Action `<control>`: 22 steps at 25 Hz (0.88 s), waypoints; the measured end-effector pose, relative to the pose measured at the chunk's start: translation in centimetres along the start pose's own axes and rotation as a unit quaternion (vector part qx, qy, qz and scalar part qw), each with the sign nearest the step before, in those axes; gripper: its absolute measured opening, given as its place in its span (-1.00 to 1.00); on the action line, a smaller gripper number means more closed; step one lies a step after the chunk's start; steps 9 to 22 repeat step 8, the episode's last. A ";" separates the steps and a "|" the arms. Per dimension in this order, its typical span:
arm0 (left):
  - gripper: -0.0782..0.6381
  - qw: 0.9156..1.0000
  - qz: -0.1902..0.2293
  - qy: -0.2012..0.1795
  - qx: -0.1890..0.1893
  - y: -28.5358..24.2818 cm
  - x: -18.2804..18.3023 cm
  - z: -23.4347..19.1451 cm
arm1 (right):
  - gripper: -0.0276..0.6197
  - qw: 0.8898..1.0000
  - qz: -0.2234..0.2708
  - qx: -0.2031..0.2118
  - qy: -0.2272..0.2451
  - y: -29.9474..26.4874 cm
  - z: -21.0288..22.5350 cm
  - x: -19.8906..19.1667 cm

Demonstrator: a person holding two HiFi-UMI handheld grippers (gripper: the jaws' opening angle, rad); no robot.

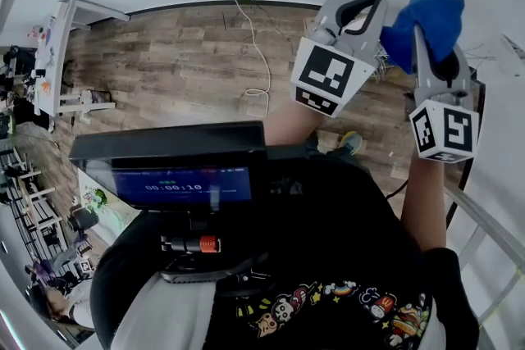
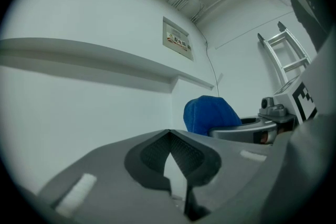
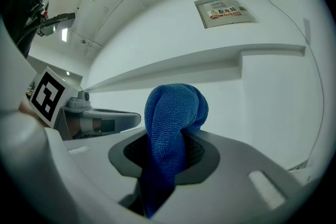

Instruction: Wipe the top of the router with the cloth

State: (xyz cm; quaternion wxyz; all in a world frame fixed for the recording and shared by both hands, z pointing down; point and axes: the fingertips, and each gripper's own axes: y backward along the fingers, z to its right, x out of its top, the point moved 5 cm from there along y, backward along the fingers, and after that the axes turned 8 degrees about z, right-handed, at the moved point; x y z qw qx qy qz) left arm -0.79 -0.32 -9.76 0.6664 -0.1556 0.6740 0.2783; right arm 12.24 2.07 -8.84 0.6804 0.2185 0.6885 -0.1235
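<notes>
White wall [image 3: 273,97] with a ledge backs both gripper views.

- Right gripper [image 3: 169,136]: clenched on the cloth [image 3: 173,113], which sits between its jaws at centre frame. In the head view it is held at the upper right.
- Cloth: deep blue, fine looped knit, bunched into a rounded hump above the jaw tips, with a narrower tail running down between the pads.
- Left gripper [image 2: 169,134]: jaw tips meet with nothing between them; it is just beside the right gripper.
- Marker cubes [image 1: 444,129]: black-and-white square patterns.
- Dark screen [image 1: 182,185], lower left of the head view: blue band reading 00:00:10.
- Wall plaque [image 3: 226,10], upper right: red and green print, too small to read.
</notes>
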 end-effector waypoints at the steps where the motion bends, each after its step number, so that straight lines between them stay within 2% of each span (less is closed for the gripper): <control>1: -0.78 1.000 -0.001 -0.001 0.001 0.0 0.1 0.3 | -0.53 1.000 0.000 0.003 0.000 0.3 0.1 0.0; 8: -0.78 1.000 0.007 -0.011 0.010 0.4 1.5 3.1 | -0.53 1.000 0.004 0.023 0.003 3.0 0.6 1.0; 22: -0.78 1.000 0.007 -0.011 0.010 0.4 1.5 3.1 | -0.53 1.000 0.004 0.023 0.003 3.0 0.6 1.0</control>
